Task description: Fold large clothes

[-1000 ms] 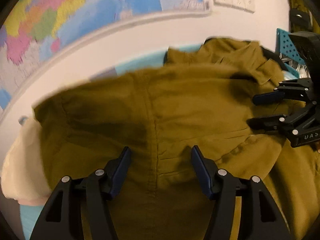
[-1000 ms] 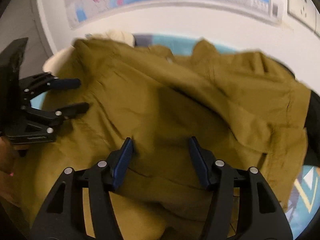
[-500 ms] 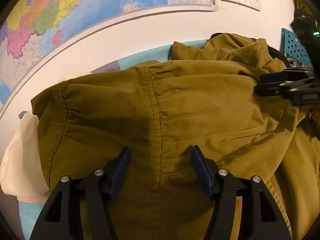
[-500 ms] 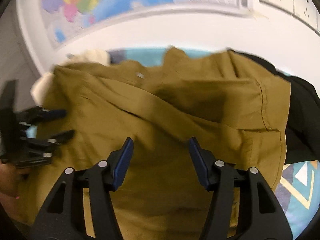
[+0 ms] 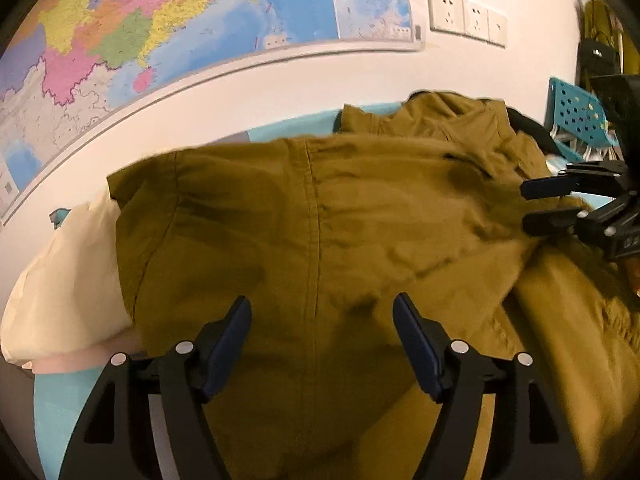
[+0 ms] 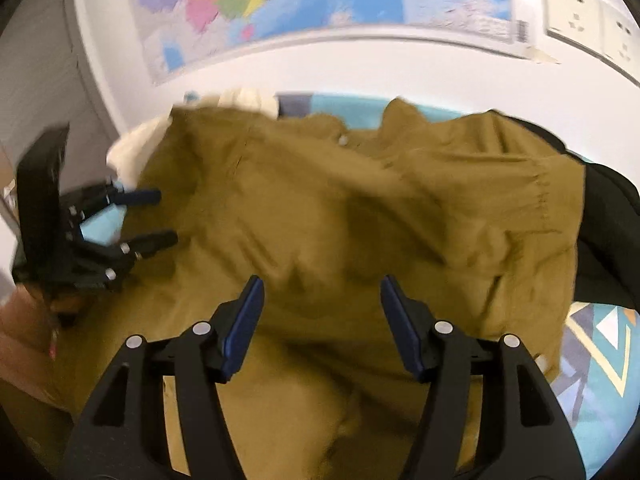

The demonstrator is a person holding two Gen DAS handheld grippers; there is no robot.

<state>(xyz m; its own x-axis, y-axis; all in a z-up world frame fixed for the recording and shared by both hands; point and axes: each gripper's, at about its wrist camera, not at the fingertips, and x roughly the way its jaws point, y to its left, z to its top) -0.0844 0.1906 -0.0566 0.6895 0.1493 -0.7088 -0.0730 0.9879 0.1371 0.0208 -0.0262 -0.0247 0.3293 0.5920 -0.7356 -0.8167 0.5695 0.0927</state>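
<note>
Jacket (image 5: 320, 240) fabric spreads across and ahead of both grippers, its centre seam running straight away between the left gripper's (image 5: 322, 328) opening, empty jaws, while the right gripper (image 6: 322, 312) gapes empty too.

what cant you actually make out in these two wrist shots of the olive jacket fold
- Olive jacket: near hem, cut off by the bottom edge in both views.
- Black garment: mostly under the jacket, right wrist view; kind unclear.
- Cream cloth: partly under the jacket, left wrist view.
- Left gripper, right gripper: jaws opening, not pinching the cloth below; whether they touch it is unclear.
- Right wrist view: motion blur smears the folds.
</note>
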